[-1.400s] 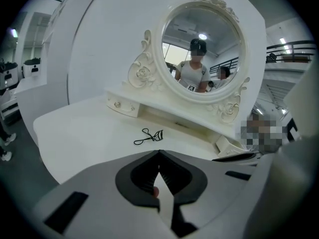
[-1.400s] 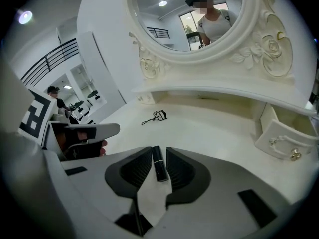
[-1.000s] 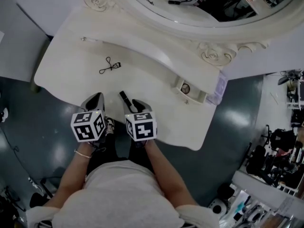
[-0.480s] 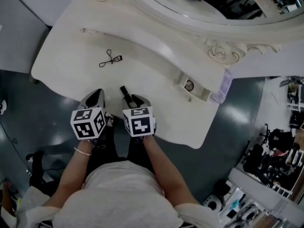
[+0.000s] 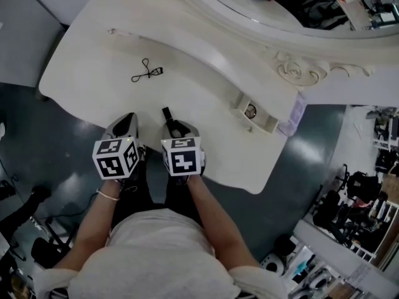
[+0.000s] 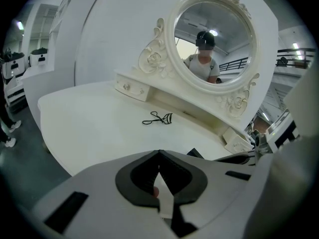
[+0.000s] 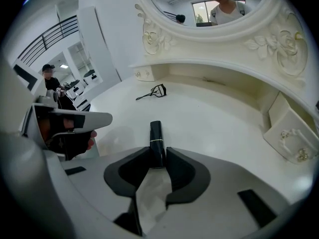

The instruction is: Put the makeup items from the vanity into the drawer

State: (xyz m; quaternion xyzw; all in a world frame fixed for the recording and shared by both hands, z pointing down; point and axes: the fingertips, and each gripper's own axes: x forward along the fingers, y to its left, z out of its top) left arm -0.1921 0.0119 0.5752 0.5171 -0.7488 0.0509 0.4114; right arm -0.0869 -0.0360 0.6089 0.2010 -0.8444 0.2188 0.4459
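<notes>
1. My right gripper (image 5: 176,129) (image 7: 158,158) pinches a black lipstick tube (image 5: 167,114) (image 7: 156,136) near the front edge of the white table (image 5: 93,73). Its fingers (image 7: 184,171) have just been closing and now press on both sides of the tube's near end. The far end, past a thin pale band, sticks out toward the mirror (image 5: 299,5).
2. Whether the tube touches the table I cannot tell.
3. My left gripper (image 5: 128,120) (image 6: 159,156) hovers just beside the right one at the table's edge. Its fingers (image 6: 137,176) are pressed together at the tips with nothing between them.
4. A black eyelash curler (image 5: 147,72) (image 6: 158,118) (image 7: 152,92) lies alone on the table, well apart from both grippers and nearer the raised shelf under the mirror.
5. A small drawer (image 5: 246,114) (image 7: 289,138) with a round knob juts out from the shelf's right end.
6. Each gripper carries a cube of black-and-white square markers.
</notes>
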